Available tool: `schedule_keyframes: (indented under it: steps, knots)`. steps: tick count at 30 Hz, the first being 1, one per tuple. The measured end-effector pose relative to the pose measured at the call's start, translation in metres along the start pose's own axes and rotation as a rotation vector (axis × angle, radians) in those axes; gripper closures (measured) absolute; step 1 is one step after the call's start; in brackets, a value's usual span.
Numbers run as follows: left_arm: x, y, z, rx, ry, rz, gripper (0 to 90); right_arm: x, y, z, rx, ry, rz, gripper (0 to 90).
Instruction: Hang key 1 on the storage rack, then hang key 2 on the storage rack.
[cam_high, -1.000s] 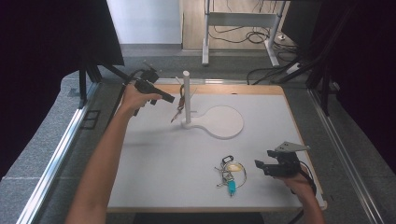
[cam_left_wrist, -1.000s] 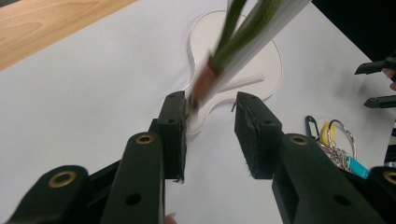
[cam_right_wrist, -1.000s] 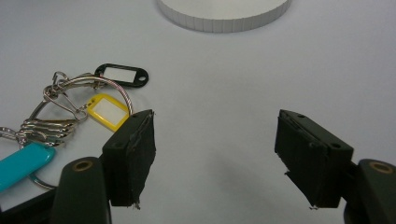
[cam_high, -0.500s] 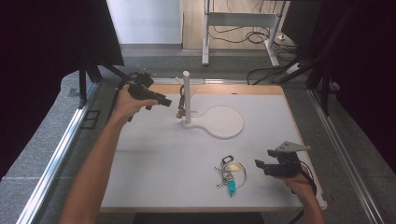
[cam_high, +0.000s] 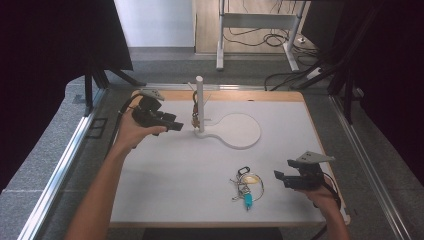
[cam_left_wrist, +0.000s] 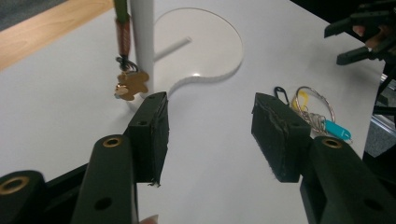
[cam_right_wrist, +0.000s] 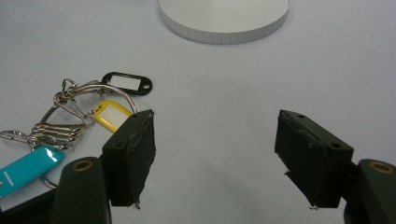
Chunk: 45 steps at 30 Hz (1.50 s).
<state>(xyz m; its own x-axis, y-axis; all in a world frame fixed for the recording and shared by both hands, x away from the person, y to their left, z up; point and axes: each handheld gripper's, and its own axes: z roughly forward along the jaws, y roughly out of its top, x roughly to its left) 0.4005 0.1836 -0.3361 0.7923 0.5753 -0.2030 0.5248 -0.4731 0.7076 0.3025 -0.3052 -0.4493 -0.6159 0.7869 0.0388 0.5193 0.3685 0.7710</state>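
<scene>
Left gripper (cam_high: 172, 125): yours, held up just left of the white post, pointing right toward it. Jaws have just been opening and stand apart with nothing between them; in the left gripper view (cam_left_wrist: 208, 126) bare mat shows through the gap.
Right gripper (cam_high: 278, 177): yours, low at the near right of the mat, pointing left at the key bunch. Released, jaws wide, nothing between the pads in the right gripper view (cam_right_wrist: 215, 154).
Table (cam_high: 165, 180): white mat on a wooden top, wood edge visible along the far side.
Stand base (cam_high: 240, 131): flat white disc with a neck running left to the post, sitting far-centre on the mat; its near rim also shows in the right gripper view (cam_right_wrist: 224, 23).
White post (cam_high: 200, 102): upright on the neck of the base, with a thin side peg (cam_left_wrist: 173, 46).
Hanging keychain (cam_high: 195, 117): hangs against the left side of the post, apart from your left gripper; brown coiled strap with a gingerbread-shaped charm (cam_left_wrist: 130, 85) at the bottom.
Key bunch (cam_high: 246, 184): loose on the mat, near-centre, just left of your right gripper and not touched by it.
Tags on bunch: black (cam_right_wrist: 126, 81), yellow (cam_right_wrist: 112, 114), turquoise (cam_right_wrist: 28, 169), all on metal rings (cam_right_wrist: 70, 114).
</scene>
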Motion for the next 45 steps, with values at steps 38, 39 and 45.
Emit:
schedule_keyframes:
  steps: [38, 39, 45]
  knots:
    - [-0.046, -0.103, 0.0, 0.01, 0.044, -0.022, 39.2, 0.006, 0.01, 0.012, 0.079, -0.007, -0.001, 33.2]
    - [-0.046, -0.103, 0.0, 0.01, 0.044, -0.022, 39.1, 0.006, 0.01, 0.012, 0.079, -0.007, -0.001, 33.2]
    - [-0.05, -0.105, 0.002, 0.027, 0.025, -0.01, 38.7, 0.012, 0.03, 0.006, 0.141, 0.008, -0.055, 36.3]
